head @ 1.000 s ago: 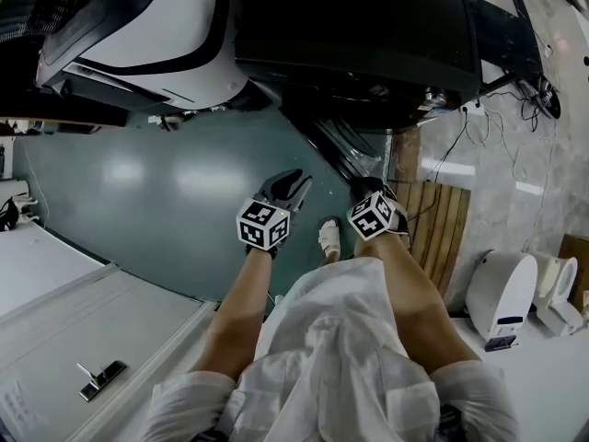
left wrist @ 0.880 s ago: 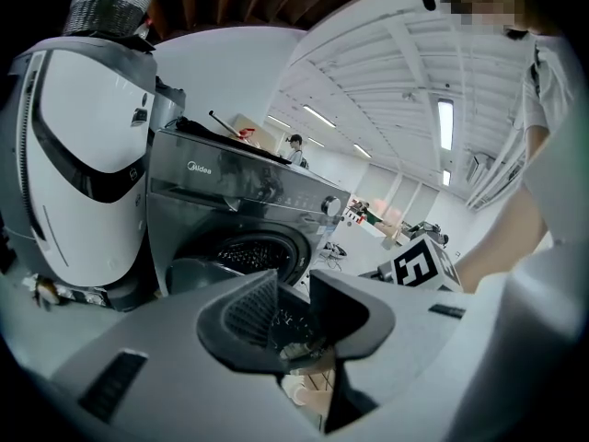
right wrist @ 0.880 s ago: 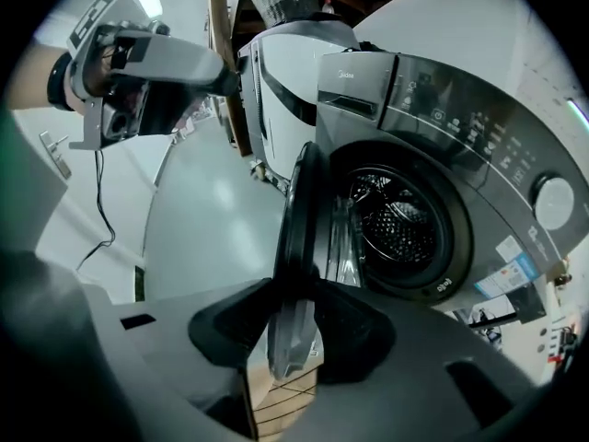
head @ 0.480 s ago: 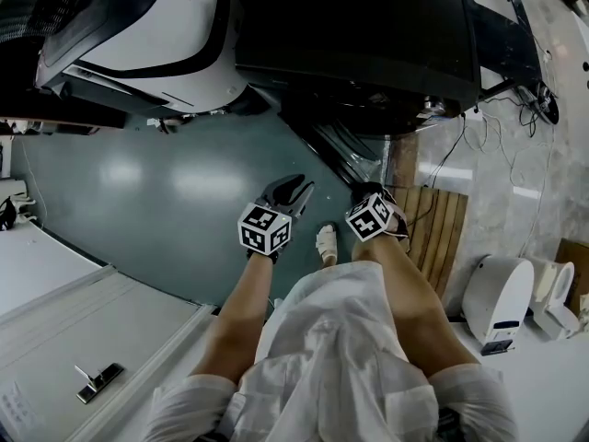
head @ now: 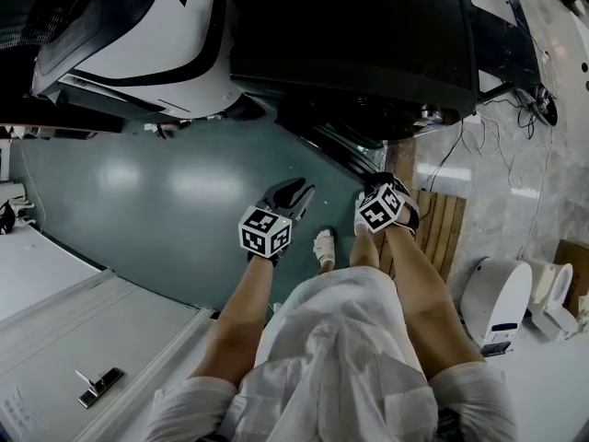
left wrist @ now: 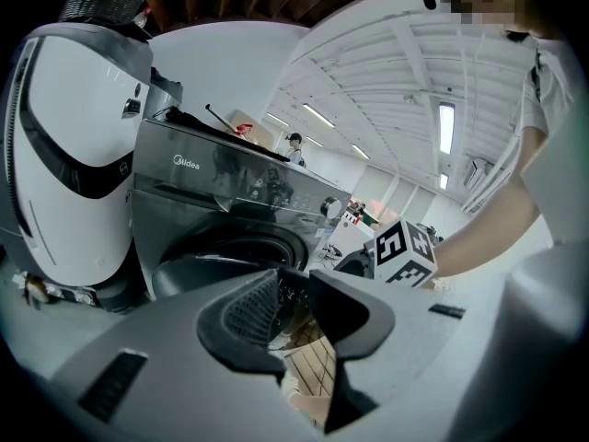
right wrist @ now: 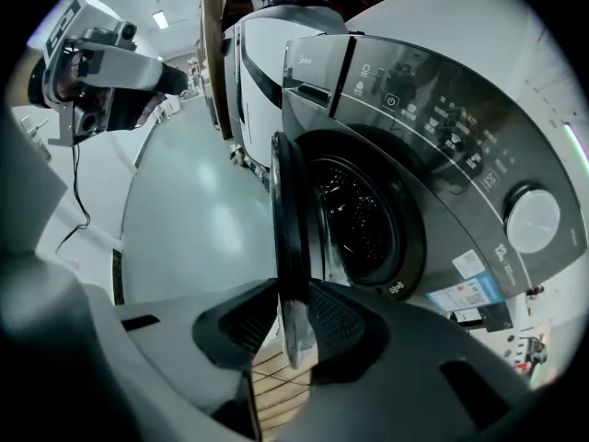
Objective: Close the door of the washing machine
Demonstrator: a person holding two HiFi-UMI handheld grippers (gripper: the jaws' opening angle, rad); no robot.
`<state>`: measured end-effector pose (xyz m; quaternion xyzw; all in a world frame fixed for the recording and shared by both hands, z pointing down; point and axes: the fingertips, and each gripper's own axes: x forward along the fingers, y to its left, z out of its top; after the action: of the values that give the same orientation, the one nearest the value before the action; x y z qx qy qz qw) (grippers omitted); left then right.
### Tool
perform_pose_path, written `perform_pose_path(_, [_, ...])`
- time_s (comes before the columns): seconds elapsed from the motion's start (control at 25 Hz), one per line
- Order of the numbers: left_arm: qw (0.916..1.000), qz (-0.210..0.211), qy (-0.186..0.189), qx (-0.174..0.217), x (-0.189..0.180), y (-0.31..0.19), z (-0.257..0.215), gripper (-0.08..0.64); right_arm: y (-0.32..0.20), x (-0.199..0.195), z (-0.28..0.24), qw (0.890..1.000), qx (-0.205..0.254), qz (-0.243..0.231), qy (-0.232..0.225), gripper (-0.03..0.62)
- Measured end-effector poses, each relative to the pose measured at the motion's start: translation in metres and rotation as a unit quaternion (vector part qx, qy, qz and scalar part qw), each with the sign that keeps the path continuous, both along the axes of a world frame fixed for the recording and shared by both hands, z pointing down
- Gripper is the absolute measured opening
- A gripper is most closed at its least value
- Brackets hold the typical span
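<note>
You have one dark grey front-loading washing machine (right wrist: 419, 109) ahead of you. Its single round, dark-rimmed door (right wrist: 285, 219) is swung open, and one tall white appliance with a black stripe (head: 156, 44) stands beside it.

You hold two grippers. The right gripper (right wrist: 293, 313) has just been closing its jaws, and its pads sit against the door's lower edge, which runs up between them. The left gripper (left wrist: 293, 288) has its jaws partly apart with nothing in them, and it is held off to the side of the door.

Only the right gripper view shows the drum opening (right wrist: 359, 219) and the control panel. Only the left gripper view shows the right gripper's marker cube (left wrist: 402, 251) from the side. Only the head view shows both your arms and the slatted wooden mat (head: 442, 219) on the floor.
</note>
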<state>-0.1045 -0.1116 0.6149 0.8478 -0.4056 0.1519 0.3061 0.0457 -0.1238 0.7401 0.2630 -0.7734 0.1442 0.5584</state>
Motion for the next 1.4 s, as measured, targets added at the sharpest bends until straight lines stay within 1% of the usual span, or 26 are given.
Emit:
perform_pose_path(0.12, [1.0000, -0.001, 0.001, -0.001, 0.001, -0.006, 0.001, 0.114, -0.013, 0.008, 0.000, 1.000, 0.006, -0.003, 0.010, 0.123])
perform_pose_path(0.28, [1.0000, -0.005, 0.002, -0.004, -0.001, -0.015, 0.003, 0.112, -0.033, 0.016, -0.002, 1.000, 0.017, 0.005, 0.024, 0.123])
perform_pose_path(0.48, [0.9999, -0.009, 0.004, -0.006, -0.001, -0.027, 0.006, 0.112, -0.057, 0.029, -0.002, 0.998, 0.034, 0.031, 0.041, 0.124])
perform_pose_path(0.72, [0.9998, -0.014, 0.007, -0.008, -0.002, -0.039, 0.006, 0.112, -0.081, 0.037, -0.004, 0.995, 0.036, 0.072, 0.057, 0.120])
perform_pose_path(1.04, [0.9998, -0.018, 0.006, -0.010, -0.002, -0.053, 0.010, 0.112, -0.104, 0.047, 0.001, 0.993, 0.018, 0.109, 0.051, 0.121])
perform_pose_path(1.2, [0.9998, -0.017, 0.006, -0.010, 0.001, -0.059, 0.010, 0.112, -0.115, 0.049, 0.000, 0.992, 0.015, 0.115, 0.053, 0.123])
perform_pose_path(1.4, [0.9998, -0.016, 0.006, -0.012, 0.007, -0.066, 0.013, 0.112, -0.127, 0.058, -0.002, 0.990, 0.034, 0.130, 0.050, 0.119])
